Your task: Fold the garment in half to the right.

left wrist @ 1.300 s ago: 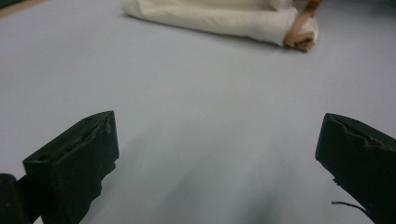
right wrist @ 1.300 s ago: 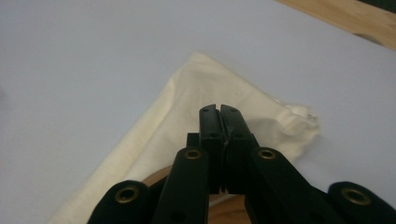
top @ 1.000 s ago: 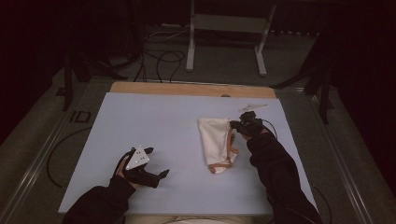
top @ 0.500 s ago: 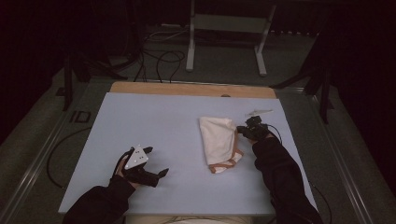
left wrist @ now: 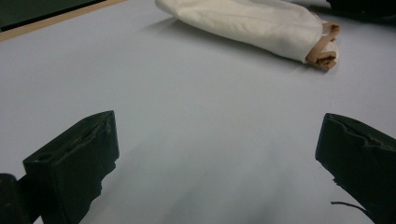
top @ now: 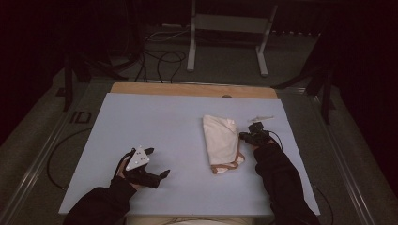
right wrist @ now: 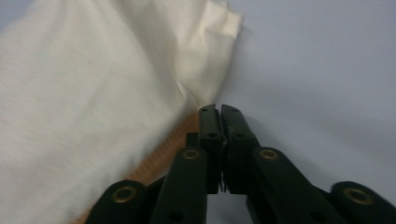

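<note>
So the main thing here is the folded cream cloth point(top: 221, 139), lying flat on the pale blue table top point(top: 155, 122), a bit right of the table's middle. It's folded into a longish bundle with a tan/brown trim point(top: 226, 165) poking out at the end nearest the person. Everything else is easiest to place relative to that cloth.

The right gripper point(top: 245, 136) sits right at the cloth's right edge, about halfway along it. In the right gripper view its jaws are pressed together with basically no gap, tips at the cloth's edge point(right wrist: 154, 93) just where the brown trim point(right wrist: 161, 156) peeks out underneath. It looks like a bit of fabric edge could be pinched there, but honestly there's no way to tell for sure if anything is actually caught between them.

The left gripper point(top: 157, 161) is well off to the left of the cloth, nearer the person's side, resting low over bare table with its grey three-cornered plate point(top: 137, 158) on top. Its jaws stand wide apart with nothing between them. In the left gripper view you just see blue surface between the two black pads point(left wrist: 77, 154), and the cloth point(left wrist: 247, 25) lies farther off, trim end point(left wrist: 324, 49) toward the right.

Beyond the cloth's far right corner there's a small pale object point(top: 260, 118) on the table, too small to identify.
</note>
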Demonstrator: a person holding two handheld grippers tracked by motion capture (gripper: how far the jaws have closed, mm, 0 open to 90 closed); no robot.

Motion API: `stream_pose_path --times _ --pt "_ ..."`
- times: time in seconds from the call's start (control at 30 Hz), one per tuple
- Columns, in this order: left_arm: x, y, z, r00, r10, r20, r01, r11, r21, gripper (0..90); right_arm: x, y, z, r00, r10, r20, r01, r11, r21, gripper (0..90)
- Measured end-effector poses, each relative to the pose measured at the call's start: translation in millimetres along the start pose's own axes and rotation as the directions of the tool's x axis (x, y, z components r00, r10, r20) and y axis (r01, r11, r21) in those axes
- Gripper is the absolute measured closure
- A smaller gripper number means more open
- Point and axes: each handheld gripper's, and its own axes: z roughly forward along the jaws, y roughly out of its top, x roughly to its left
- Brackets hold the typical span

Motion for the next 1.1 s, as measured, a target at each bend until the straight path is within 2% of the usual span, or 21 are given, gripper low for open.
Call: stream_pose_path --times 0.07,0.2,0.37,0.5,0.7,0.8,0.93,1.0,1.03,1.1 --pt "0.2 0.0 -0.5 1.0 -0.002 0.002 0.002 1.0 -0.005 0.8 -1.8 -0.5 -0.8 1.0 0.007 -0.006 -0.007 1.0 -0.004 84.8" --pt "0.1 0.0 -0.2 1.0 -0.002 0.002 0.002 1.0 -0.005 0.9 -3.1 4.9 -6.9 0.9999 0.004 0.01 -0.004 1.0 -0.019 79.6" --pt "-0.7 -0.5 0.2 1.0 0.005 0.007 -0.005 1.0 -0.006 0.9 -5.4 22.0 -17.0 0.9999 0.0 0.017 0.001 0.998 -0.06 67.2" --pt "-1.0 -0.2 0.1 0.9999 0.007 0.009 -0.007 0.9999 -0.01 0.9 -6.3 39.7 -19.3 0.9999 0.011 -0.002 -0.011 0.995 -0.095 62.0" --pt "-1.4 0.1 -0.5 0.9998 0.014 0.017 -0.014 0.9998 -0.017 0.9 -4.1 64.7 -3.1 0.9977 0.04 -0.054 -0.044 0.995 -0.091 57.2" --pt "-1.6 0.1 -1.1 0.9997 0.013 0.019 -0.013 0.9997 -0.023 0.9 -0.9 71.0 10.8 0.9981 0.035 -0.051 -0.039 0.997 -0.064 56.7" --pt "-1.4 0.3 -1.6 0.9996 0.014 0.024 -0.014 0.9996 -0.026 0.9 1.1 72.4 30.2 0.9993 0.027 -0.024 -0.028 1.0 -0.008 52.8" --pt "-1.5 0.5 -1.9 0.9995 0.017 0.026 -0.016 0.9995 -0.026 0.9 0.6 70.7 37.2 0.9998 0.021 -0.001 -0.021 1.0 0.019 55.0" --pt "-1.6 0.5 -2.1 0.9995 0.018 0.027 -0.017 0.9995 -0.026 0.8 0.1 69.6 39.2 0.9995 0.03 -0.011 -0.03 0.999 0.03 62.6" --pt "-1.4 0.3 -2.2 0.9995 0.016 0.028 -0.015 0.9995 -0.026 0.9 1.2 67.2 41.4 1.0 0.002 0.004 -0.003 0.999 0.045 77.4"
